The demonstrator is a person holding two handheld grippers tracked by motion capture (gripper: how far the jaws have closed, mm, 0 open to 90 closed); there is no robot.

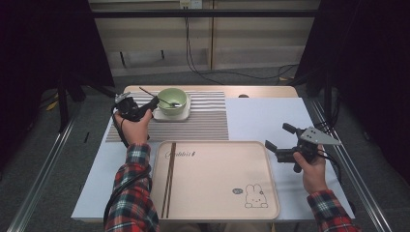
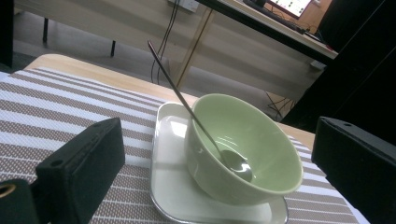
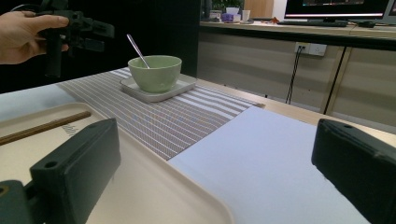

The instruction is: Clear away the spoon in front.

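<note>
In the high view the left gripper [image 1: 153, 103] sits at the upper left of the frame, its jaws released and just beside the left edge of the white plate [image 1: 170, 116] that carries the green bowl [image 1: 172, 99]. A spoon [image 1: 159, 99] leans in the bowl, handle angled up toward the gripper. Plate and bowl stand on a striped mat [image 1: 203, 121] near the far edge of the surface. The right gripper [image 1: 278, 137] hovers at the right of the frame, jaws spread wide and holding nothing, over the bare white sheet [image 1: 263, 118] just off the right rim of the tray [image 1: 270, 186]. Chopsticks [image 1: 168, 179] lie along the tray's left side; the rest of the tray is open room. The left gripper view shows the bowl's inside, with the spoon's head resting at the bottom, and the plate's raised rim between the two jaws. The right gripper view shows the bowl from the side, with mat and sheet lying flat in front of it.
</note>
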